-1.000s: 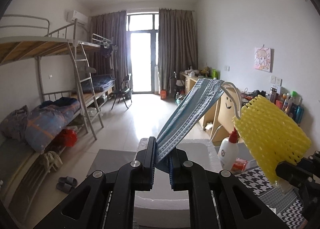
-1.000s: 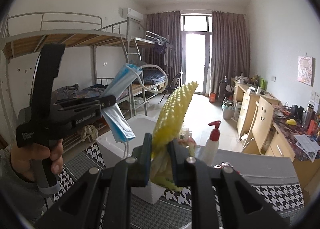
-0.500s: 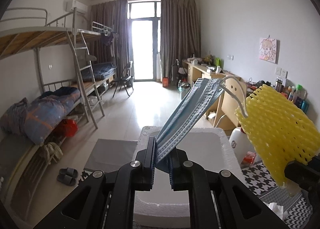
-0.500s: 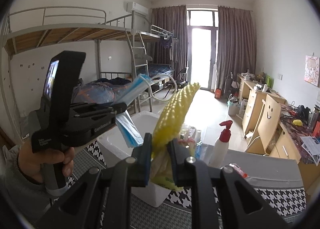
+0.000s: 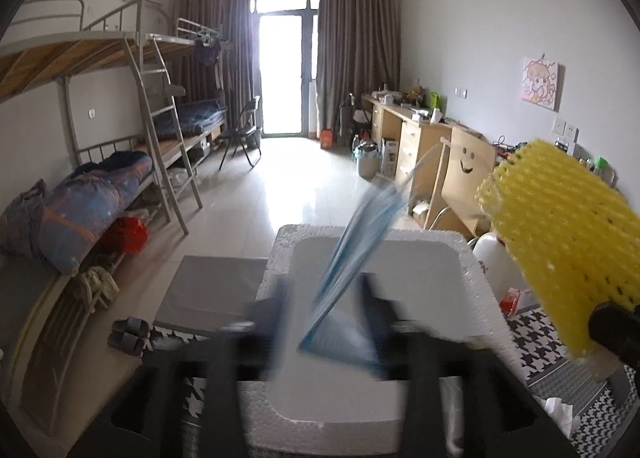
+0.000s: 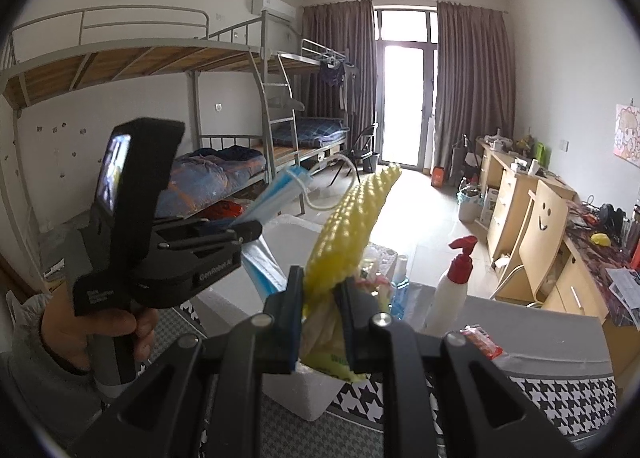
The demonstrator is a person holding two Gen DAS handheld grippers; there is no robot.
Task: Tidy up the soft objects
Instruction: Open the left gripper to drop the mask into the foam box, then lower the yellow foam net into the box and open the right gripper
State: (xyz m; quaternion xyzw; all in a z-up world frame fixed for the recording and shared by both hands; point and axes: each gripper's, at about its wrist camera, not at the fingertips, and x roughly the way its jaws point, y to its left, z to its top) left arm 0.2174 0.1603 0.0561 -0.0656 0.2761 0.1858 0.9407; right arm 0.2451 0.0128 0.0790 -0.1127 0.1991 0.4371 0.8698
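Drop step: left gripper (image 5: 324, 322), jaws just opened, frees the face mask (image 5: 352, 254) above the foam box (image 5: 476, 282); right gripper (image 6: 320, 322) still clamps the yellow foam net (image 6: 348, 234), probably due next over the box.

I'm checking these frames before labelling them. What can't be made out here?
- Left wrist view: left gripper and blue face mask are motion-blurred; pad contact unclear.
- Right wrist view: white foam box interior hidden behind the right gripper and yellow foam net.
- Bottle label: too small.
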